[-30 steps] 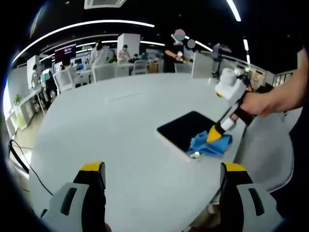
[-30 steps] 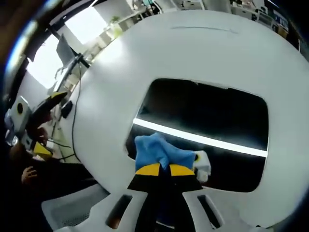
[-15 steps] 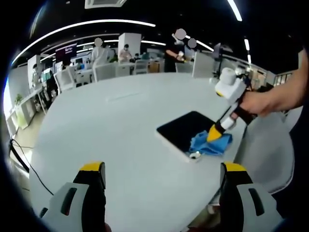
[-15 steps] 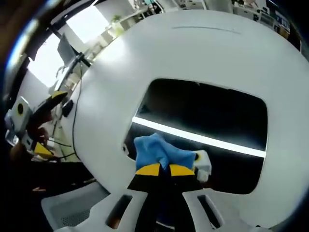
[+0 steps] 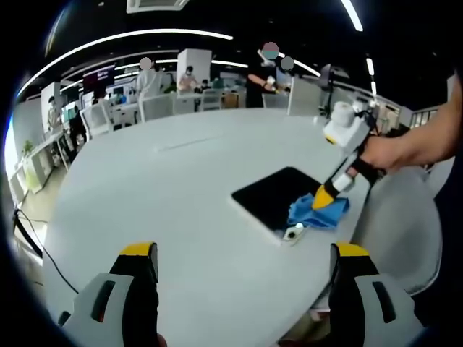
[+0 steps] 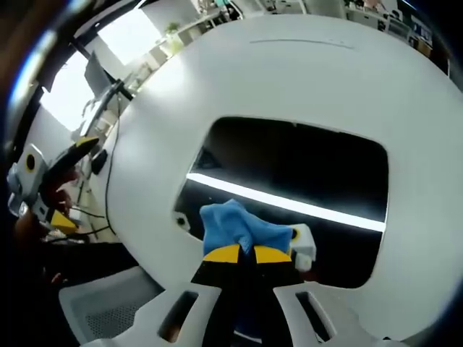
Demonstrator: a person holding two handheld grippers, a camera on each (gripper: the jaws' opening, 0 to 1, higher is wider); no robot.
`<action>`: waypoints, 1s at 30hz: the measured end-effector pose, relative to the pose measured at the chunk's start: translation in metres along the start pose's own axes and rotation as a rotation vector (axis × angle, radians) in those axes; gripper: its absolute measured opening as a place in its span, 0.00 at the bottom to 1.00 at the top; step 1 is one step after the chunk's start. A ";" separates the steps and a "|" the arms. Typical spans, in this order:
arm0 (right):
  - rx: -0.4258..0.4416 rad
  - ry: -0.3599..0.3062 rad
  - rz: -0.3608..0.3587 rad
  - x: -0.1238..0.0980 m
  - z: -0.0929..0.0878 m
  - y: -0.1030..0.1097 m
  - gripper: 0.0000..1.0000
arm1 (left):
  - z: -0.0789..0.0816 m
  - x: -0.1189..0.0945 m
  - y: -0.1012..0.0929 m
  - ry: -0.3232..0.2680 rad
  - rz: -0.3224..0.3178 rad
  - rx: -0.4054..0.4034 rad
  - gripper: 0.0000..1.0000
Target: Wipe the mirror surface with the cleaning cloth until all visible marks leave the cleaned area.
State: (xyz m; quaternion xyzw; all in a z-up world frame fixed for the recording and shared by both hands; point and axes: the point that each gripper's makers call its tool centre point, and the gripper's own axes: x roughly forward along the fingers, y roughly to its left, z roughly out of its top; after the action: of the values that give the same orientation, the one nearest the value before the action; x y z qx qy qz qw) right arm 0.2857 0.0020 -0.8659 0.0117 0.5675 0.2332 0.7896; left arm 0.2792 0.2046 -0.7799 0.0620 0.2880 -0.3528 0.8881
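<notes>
Cloth (image 6: 239,228), blue and bunched, is pinched between the closed right tongs (image 6: 239,254) at lower centre of the right gripper view and pressed on the dark mirror (image 6: 304,181) lying on the white bench (image 5: 159,195), while the left tongs (image 5: 246,264) are held wide apart, empty, at the bottom of the left gripper view.

Your mirror (image 6: 304,181) is a dark rectangle with rounded corners, lying flat on the white worktop (image 6: 289,79) near its edge and reflecting a bright light strip. Your bunched blue cleaning cloth (image 6: 239,228) rests on the mirror's near edge.
</notes>
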 end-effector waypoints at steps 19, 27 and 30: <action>0.018 0.005 -0.010 -0.005 -0.001 -0.014 0.00 | 0.002 0.004 -0.002 -0.011 0.004 -0.010 0.99; 0.011 -0.001 -0.025 -0.003 0.007 -0.019 0.00 | 0.003 0.004 -0.001 -0.011 0.007 -0.013 0.99; 0.010 -0.005 -0.030 -0.002 0.011 -0.021 0.00 | 0.002 0.004 0.000 -0.010 0.010 -0.017 0.99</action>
State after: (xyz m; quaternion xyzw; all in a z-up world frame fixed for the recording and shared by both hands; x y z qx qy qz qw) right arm 0.3023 -0.0143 -0.8660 0.0076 0.5667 0.2185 0.7944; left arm 0.2826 0.2016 -0.7803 0.0539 0.2861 -0.3463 0.8918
